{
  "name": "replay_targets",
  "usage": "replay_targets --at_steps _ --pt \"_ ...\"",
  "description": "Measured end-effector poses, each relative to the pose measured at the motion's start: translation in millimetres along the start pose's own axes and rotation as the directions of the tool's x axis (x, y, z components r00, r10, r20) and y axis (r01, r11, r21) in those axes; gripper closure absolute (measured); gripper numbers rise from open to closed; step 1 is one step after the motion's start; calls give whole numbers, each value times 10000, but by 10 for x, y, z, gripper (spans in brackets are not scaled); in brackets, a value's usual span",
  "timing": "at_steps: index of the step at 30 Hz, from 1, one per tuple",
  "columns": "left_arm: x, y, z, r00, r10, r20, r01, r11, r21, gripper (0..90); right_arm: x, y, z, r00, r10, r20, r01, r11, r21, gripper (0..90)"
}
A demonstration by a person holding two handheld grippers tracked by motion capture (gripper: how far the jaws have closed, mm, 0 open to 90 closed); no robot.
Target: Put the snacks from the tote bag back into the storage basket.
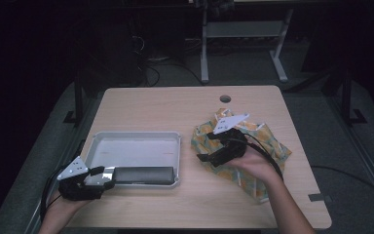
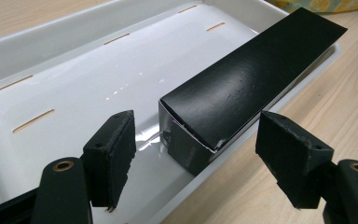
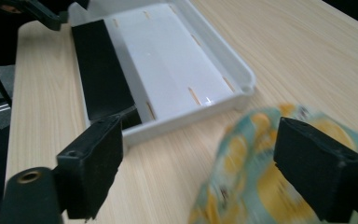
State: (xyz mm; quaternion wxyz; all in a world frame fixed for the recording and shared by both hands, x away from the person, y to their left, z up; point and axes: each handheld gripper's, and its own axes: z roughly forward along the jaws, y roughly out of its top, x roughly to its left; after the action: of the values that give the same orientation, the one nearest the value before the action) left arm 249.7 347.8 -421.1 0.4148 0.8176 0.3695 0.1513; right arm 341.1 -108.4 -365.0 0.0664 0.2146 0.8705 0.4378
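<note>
A white tray (image 1: 136, 133) sits on the left half of the wooden table. A long black box (image 1: 143, 175) lies inside it along the near wall. My left gripper (image 1: 103, 178) is at the tray's near left corner, open. In the left gripper view the box's end (image 2: 186, 149) stands between the gripper's (image 2: 200, 158) pads with a gap on each side. My right gripper (image 1: 205, 146) hovers open over the left edge of a crumpled yellow and teal patterned cloth (image 1: 268, 141). In the right gripper view the cloth (image 3: 251, 154) is blurred below the gripper's (image 3: 200, 168) wide jaws, with the tray (image 3: 223, 51) and box (image 3: 100, 70) beyond.
A round cable hole (image 1: 225, 99) is in the table near its far edge. A small grey tape piece (image 1: 319, 197) lies near the front right corner. A metal desk frame (image 1: 243, 44) stands on the dark floor behind the table. Bare wood separates tray and cloth.
</note>
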Motion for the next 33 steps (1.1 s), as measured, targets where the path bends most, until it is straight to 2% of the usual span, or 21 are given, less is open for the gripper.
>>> replay_targets --at_steps 2,6,15,18,22,25,33 --pt "-4 4 -2 10000 3 -5 -3 10000 -2 286 -26 -75 -103 9994 133 331 -131 9999 -62 145" --pt "-10 9 2 10000 39 -12 -39 10000 -22 286 -72 -226 -284 9973 382 627 -369 9991 -225 141" --pt "-28 16 13 10000 10 47 -10 10000 15 286 -97 -604 -646 9847 1090 1363 -1028 9934 -515 140" --pt "-27 12 9 10000 55 52 -56 9999 85 286 -99 -703 -721 9809 1131 1580 -1060 9930 -526 140" --pt "-33 10 7 10000 77 59 -77 10000 34 286 -68 -834 -840 9713 1497 1849 -1355 9870 -869 140" --pt "-32 18 4 10000 88 46 -88 10000 -27 286 -59 -922 -912 9640 1585 2136 -1407 9854 -962 140" --pt "-37 18 3 9999 103 14 -103 9999 -10 286 -65 -1218 -1076 9352 2284 2706 -2056 9724 -1101 140"
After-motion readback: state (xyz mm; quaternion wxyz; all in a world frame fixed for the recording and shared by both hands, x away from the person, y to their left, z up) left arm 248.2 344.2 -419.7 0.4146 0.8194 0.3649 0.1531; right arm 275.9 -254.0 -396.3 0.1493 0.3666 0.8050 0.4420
